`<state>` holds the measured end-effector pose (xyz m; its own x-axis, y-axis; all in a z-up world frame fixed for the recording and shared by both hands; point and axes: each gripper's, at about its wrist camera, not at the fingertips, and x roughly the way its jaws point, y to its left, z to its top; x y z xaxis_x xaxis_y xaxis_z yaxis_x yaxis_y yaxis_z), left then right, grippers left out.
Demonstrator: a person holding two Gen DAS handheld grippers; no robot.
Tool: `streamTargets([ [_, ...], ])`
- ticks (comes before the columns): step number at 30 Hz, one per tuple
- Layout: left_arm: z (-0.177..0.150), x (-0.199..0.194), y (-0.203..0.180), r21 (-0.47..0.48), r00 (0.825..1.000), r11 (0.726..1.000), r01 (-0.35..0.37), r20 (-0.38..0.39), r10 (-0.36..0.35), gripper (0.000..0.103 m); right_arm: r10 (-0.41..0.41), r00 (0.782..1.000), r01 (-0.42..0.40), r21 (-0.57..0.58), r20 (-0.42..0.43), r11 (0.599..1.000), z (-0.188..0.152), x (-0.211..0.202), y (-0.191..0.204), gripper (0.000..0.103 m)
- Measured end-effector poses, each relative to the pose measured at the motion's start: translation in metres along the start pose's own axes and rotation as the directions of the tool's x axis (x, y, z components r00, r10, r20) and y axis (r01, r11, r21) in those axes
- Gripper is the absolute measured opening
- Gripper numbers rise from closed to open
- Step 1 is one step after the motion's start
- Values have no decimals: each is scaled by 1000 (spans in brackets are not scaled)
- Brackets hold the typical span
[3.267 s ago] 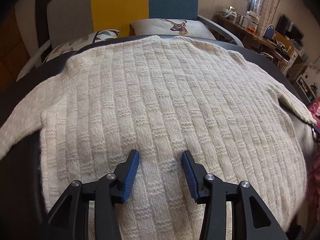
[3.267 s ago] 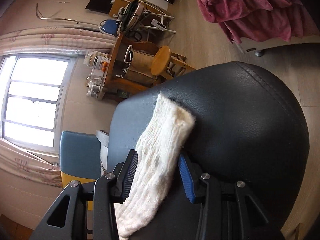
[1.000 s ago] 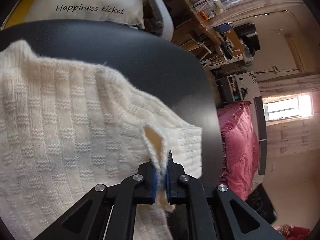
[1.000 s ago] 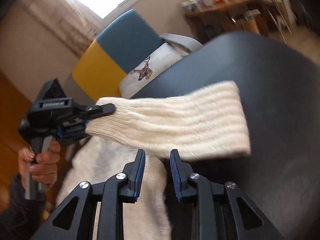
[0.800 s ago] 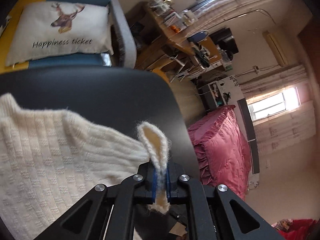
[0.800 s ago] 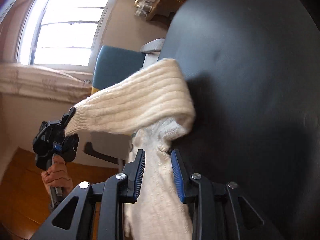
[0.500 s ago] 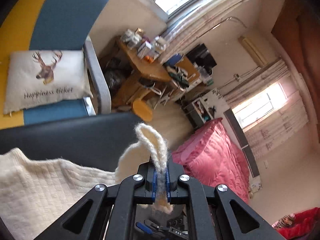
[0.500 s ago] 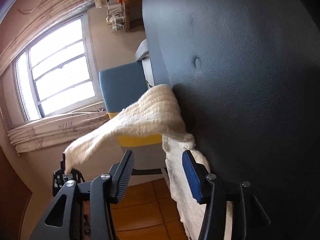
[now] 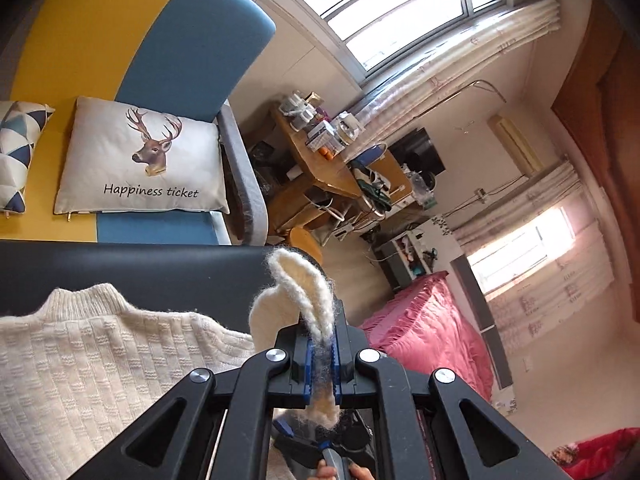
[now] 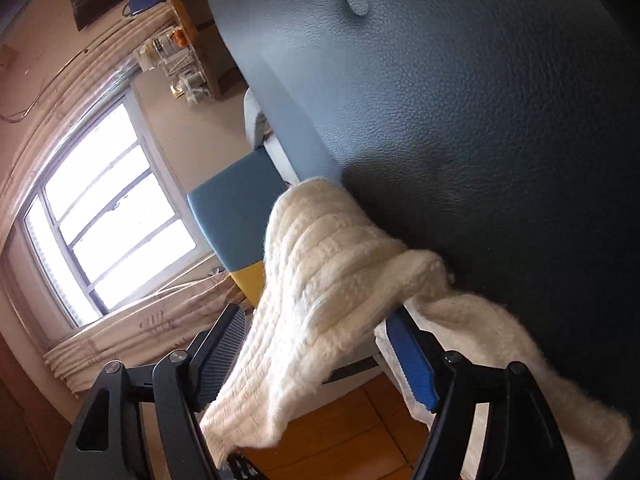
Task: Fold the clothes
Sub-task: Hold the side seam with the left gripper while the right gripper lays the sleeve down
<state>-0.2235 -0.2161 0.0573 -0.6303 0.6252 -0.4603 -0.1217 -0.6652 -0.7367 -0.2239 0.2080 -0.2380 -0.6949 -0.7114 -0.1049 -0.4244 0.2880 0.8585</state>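
Observation:
A cream knitted sweater (image 9: 92, 364) lies flat on a dark leather surface (image 9: 132, 268). My left gripper (image 9: 322, 364) is shut on the sweater's sleeve cuff (image 9: 304, 296) and holds it raised above the surface. In the right wrist view the ribbed sleeve (image 10: 320, 280) hangs lifted between the fingers of my right gripper (image 10: 324, 344), which is open with its jaws wide apart and not clamping the knit. The sleeve drapes off the edge of the leather surface (image 10: 480, 120).
A blue and yellow sofa (image 9: 160, 52) with a deer pillow (image 9: 140, 160) stands behind the surface. A cluttered wooden desk (image 9: 320, 160) is at the back right, a pink bed (image 9: 432, 340) further right. Wooden floor (image 10: 352, 428) shows below.
My left gripper has lifted the pinched cuff high off the surface and tilted up. My right gripper, earlier nearly closed around the sleeve, has opened wide and the sleeve now hangs loose between its fingers.

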Motion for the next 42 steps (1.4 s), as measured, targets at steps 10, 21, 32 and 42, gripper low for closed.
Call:
streamTargets([
  [10,-22,-64,51,-10,997,1000,-26,70,27,7,-235,970,241,-311,56,919,-4,28,28,54],
  [21,-100,-60,207,-249,964,931,-266,-68,258,7,-347,935,341,-461,75,819,-11,32,25,28],
  [32,-126,-69,232,-305,958,909,-284,-42,285,7,-520,816,499,-764,254,410,-45,35,57,11],
  [42,-169,-60,270,-344,890,822,-455,-151,429,8,-542,761,498,-856,356,136,-64,37,54,10],
])
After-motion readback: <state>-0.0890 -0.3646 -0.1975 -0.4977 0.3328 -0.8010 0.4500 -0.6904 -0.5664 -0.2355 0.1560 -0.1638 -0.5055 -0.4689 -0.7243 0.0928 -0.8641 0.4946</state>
